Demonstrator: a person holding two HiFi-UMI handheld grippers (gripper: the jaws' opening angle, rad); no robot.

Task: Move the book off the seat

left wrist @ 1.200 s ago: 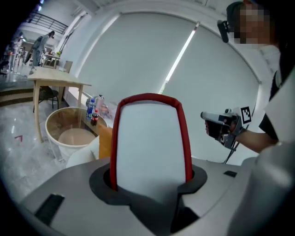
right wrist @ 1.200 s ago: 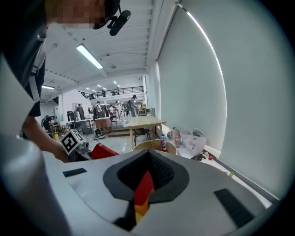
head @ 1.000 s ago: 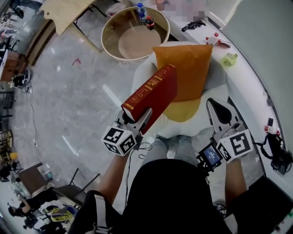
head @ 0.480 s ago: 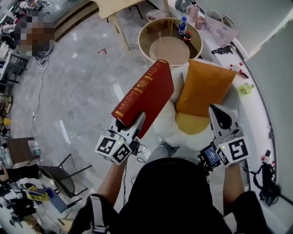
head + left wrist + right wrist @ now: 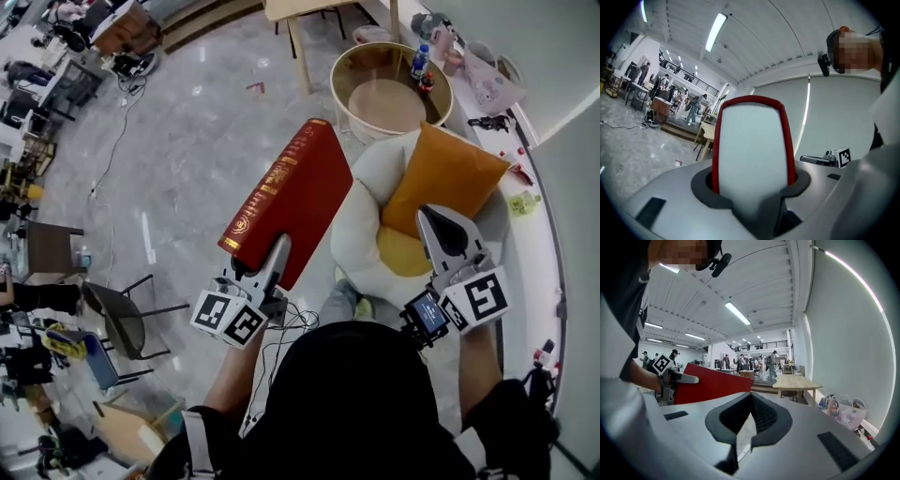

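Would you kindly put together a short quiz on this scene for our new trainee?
1. True or false: the red book lies on the white chair.
2. Which cushion leans on the chair's back? A orange cushion, B blue, C black.
3. Fill in: the right gripper holds ___.
Key: 1 false, the left gripper holds it clamped in the air beside the chair. 2 A. 3 nothing; its jaws are together.
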